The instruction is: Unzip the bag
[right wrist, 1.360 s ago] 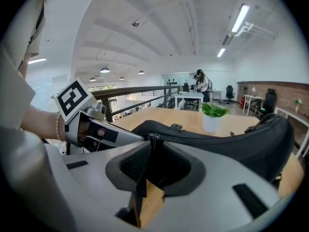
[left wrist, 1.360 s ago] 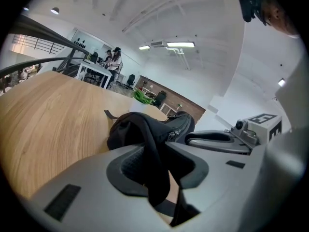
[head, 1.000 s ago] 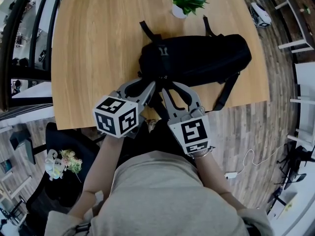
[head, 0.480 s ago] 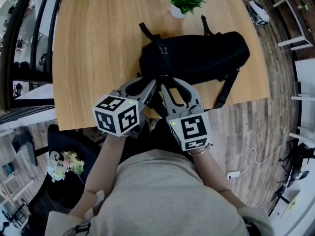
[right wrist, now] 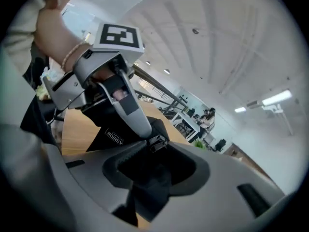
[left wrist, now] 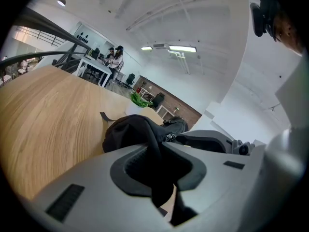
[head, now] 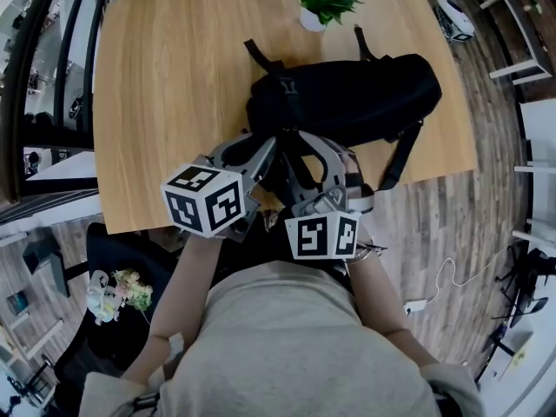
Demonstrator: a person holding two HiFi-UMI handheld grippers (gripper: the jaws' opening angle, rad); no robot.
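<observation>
Head view: the black fabric backpack lies on its side on the light wooden table. Its near end is at the table edge closest to us, and a green potted plant stands just beyond it. Both tools meet side by side at that near end.

Left gripper: jaws narrow, pinched on a fold of the bag's black fabric. The left gripper view shows the fold running straight through the pads. That is our anchor.

Right gripper: jaws have just been opening and stand fairly wide. Black fabric lies between them but looks loose, not pressed. In the right gripper view the small metal zipper pull sits right at the jaw tips, not caught.

We judge the step in hand to be taking the pull.
- Ease the right tips forward until only the tab lies between the pads, not the cloth under it, then close firmly.
- Hold the left pinch tight and draw slightly away from the slider, so the zipper line goes taut.
- Pull along the track, low and steady.

Risks: cloth snagging in the slider, or the tab slipping out.
</observation>
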